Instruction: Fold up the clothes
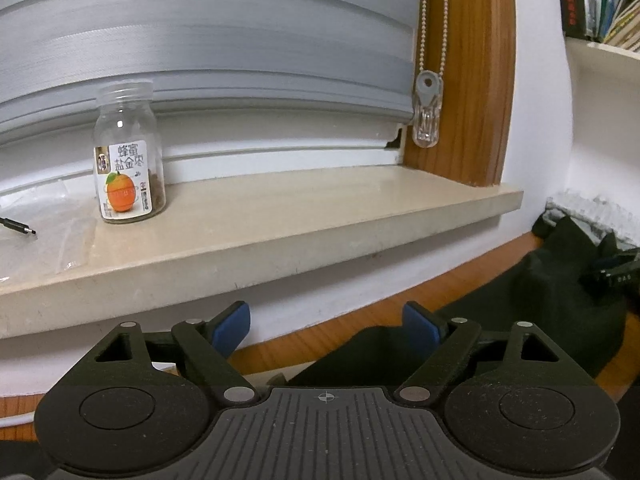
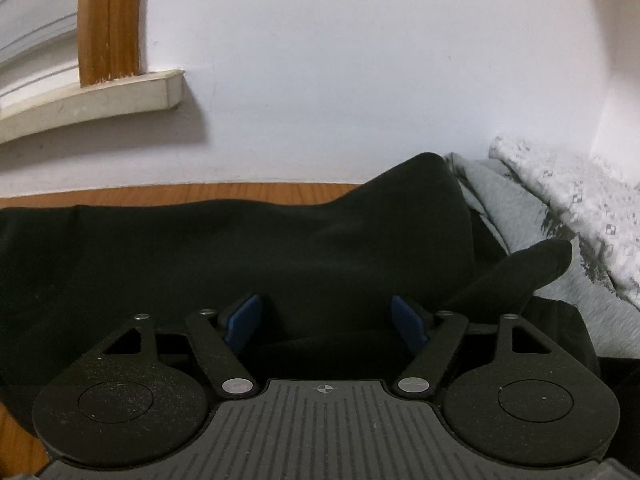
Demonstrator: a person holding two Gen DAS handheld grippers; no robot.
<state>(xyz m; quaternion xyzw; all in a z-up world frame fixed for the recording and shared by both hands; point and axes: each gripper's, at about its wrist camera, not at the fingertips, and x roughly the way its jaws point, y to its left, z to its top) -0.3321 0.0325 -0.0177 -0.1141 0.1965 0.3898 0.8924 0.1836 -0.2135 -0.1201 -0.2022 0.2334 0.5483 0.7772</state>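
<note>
Two tongs stand spread, pinching nothing. Left tongs (image 1: 327, 330) and right tongs (image 2: 326, 320) hover over black garment (image 2: 240, 248) on tabletop (image 2: 180, 190).

cable (image 1: 18, 227) and books (image 1: 600, 0) cut off.

Setting: a lived-in room of a home. Evidence: stone windowsill (image 1: 280, 216) under a grey blind (image 1: 200, 52) with bead chain (image 1: 432, 20); labelled glass jar (image 1: 128, 156) on sill; bookshelf (image 1: 600, 4) at right; clothes heaped on wooden table (image 2: 200, 192).
</note>
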